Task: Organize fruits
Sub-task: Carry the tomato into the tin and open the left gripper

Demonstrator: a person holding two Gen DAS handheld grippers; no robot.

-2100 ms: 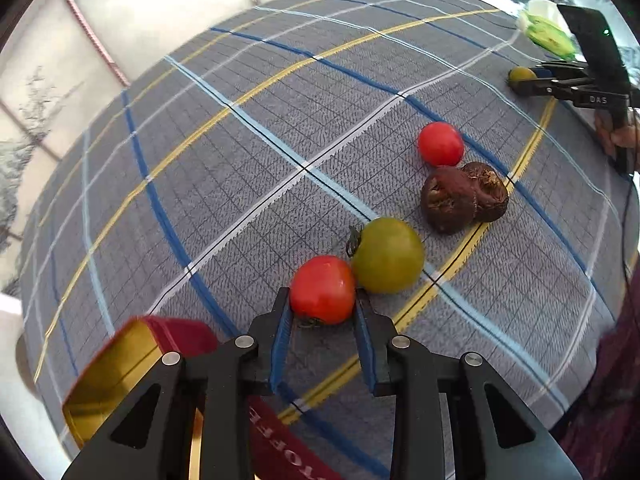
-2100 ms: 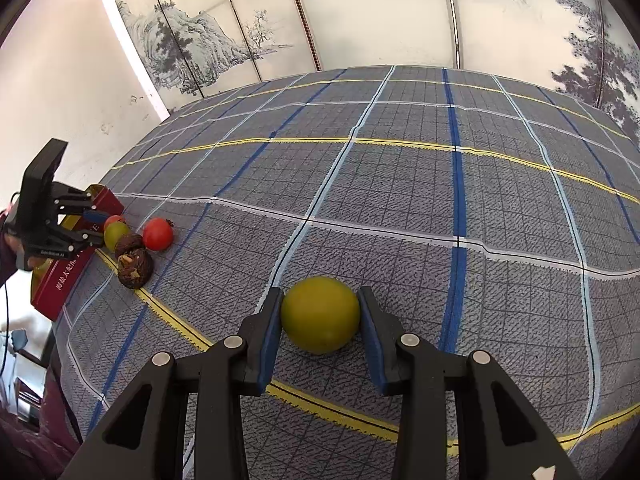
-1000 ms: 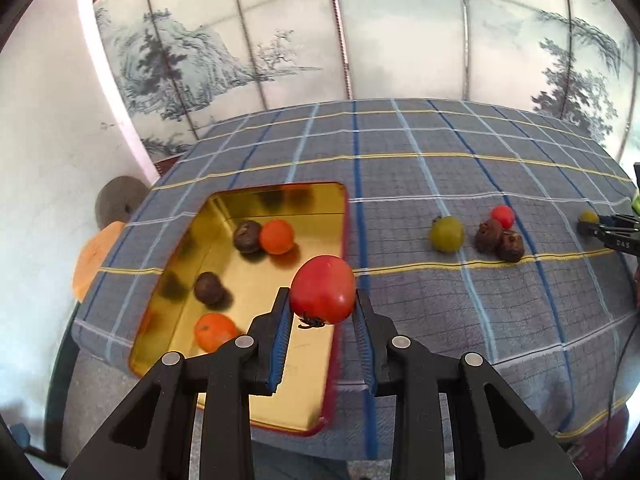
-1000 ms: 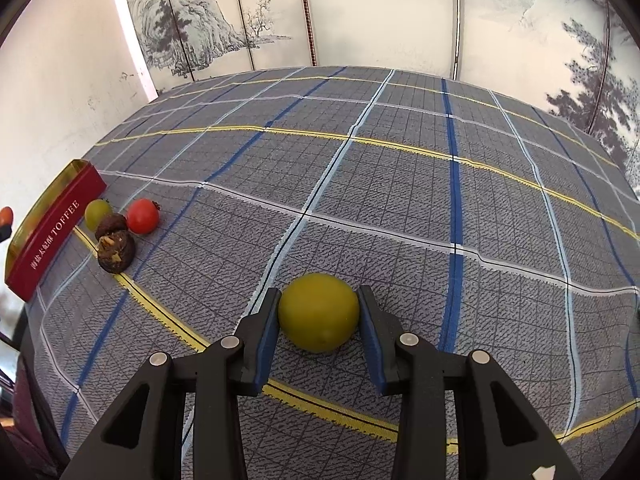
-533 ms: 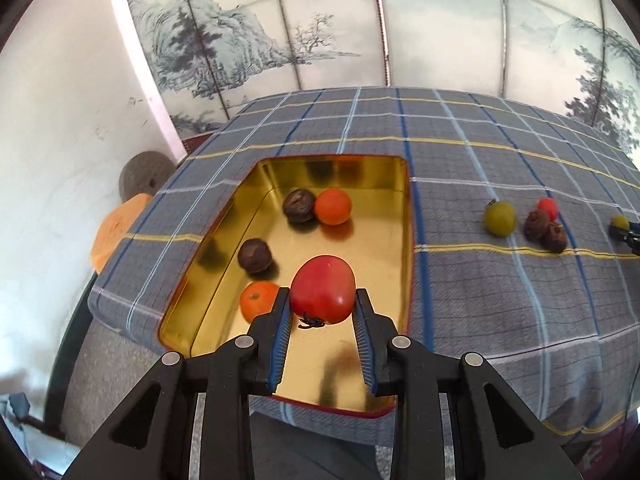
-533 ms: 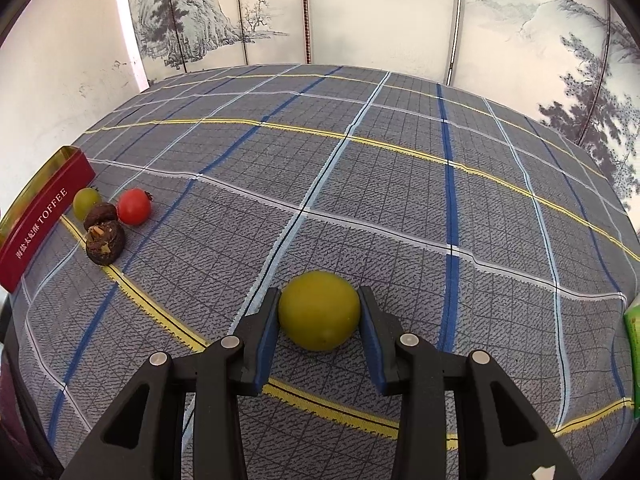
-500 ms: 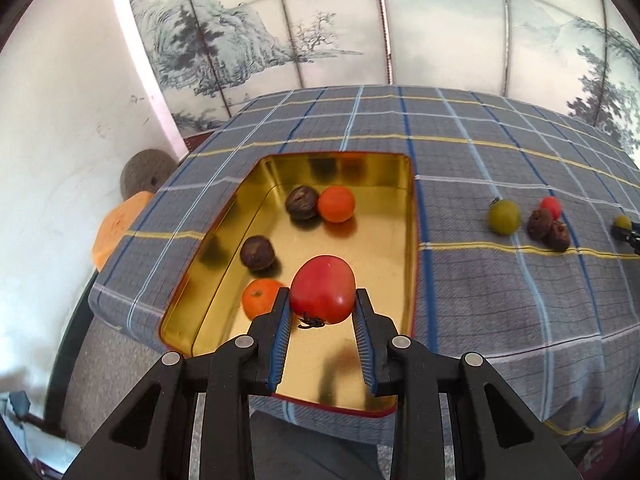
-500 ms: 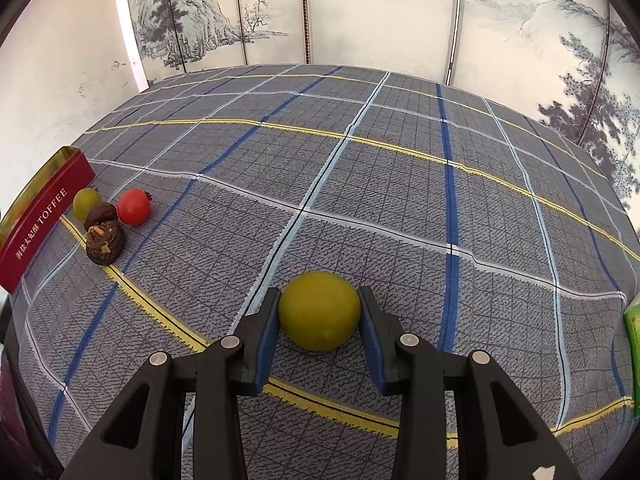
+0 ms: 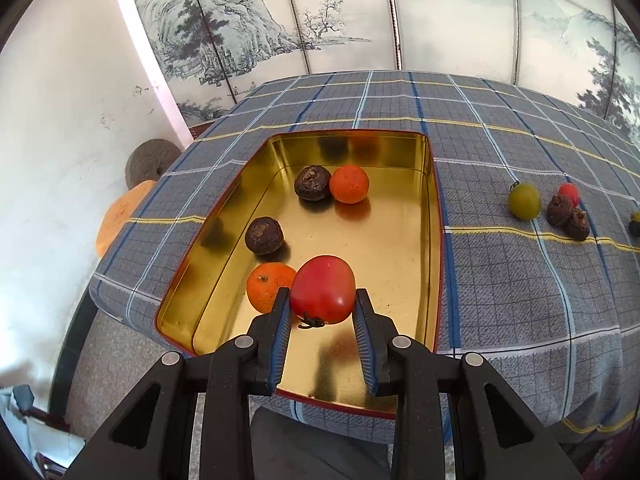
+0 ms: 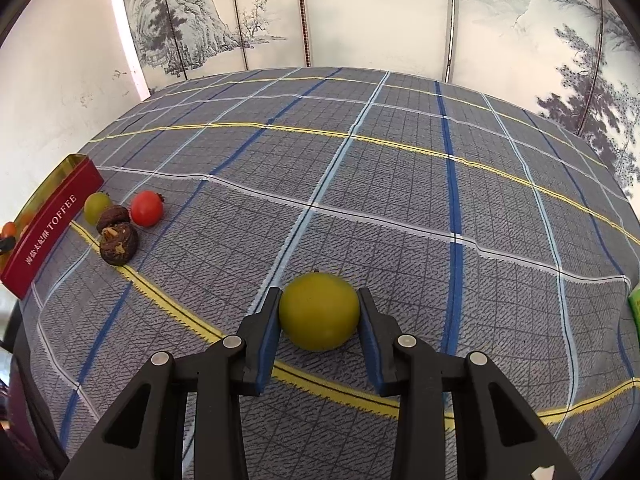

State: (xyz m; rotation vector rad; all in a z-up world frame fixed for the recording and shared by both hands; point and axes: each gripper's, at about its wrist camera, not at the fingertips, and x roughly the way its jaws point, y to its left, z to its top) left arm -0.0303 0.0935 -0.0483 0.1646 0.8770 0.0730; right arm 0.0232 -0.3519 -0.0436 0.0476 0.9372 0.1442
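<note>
Holding a red tomato (image 9: 322, 289) clamped between its fingers, the left gripper (image 9: 322, 312) hangs over the near end of the gold tin (image 9: 400, 240). Right gripper (image 10: 319, 320) is closed around a yellow-green fruit (image 10: 319, 311) on the counter's (image 10: 400, 200) plaid cloth.

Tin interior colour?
Shiny gold inside the tin; outer wall red. Left wrist view shows it best.
</note>
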